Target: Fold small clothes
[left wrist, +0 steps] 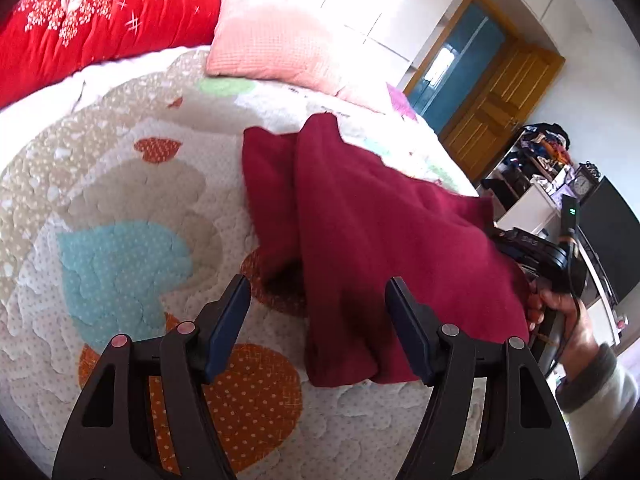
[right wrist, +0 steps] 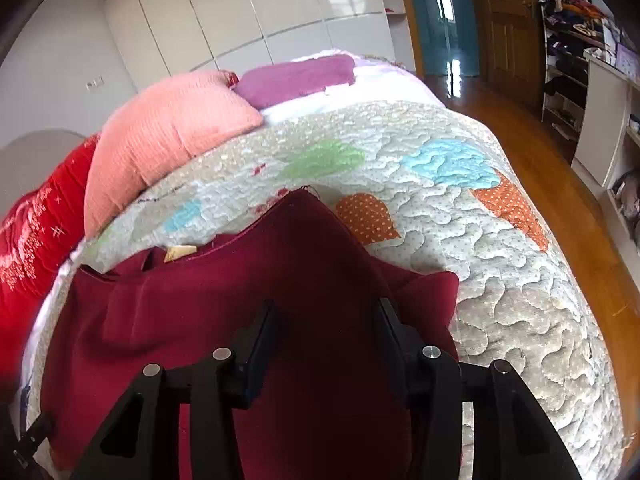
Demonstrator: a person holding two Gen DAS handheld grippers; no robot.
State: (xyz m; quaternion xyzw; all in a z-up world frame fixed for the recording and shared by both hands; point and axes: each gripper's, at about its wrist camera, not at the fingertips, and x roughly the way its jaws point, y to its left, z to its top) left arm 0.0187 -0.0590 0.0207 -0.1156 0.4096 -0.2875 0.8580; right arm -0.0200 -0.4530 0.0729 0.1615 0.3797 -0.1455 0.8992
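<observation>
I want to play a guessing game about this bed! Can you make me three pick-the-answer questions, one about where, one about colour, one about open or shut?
1. Where does the dark red garment lie?
A on the quilt
B on the floor
C on a shelf

2. What colour is the pillow beside the red blanket?
A green
B pink
C black

3. How is the left gripper?
A shut on the cloth
B shut on the pillow
C open

Answers: 1 A, it is spread over the patchwork quilt; 2 B, it looks salmon pink; 3 C, its fingers stand apart.

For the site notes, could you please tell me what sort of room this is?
Most likely a home bedroom: a quilted bed with a pink pillow, glossy wardrobe doors behind, and a cluttered shelf.
</observation>
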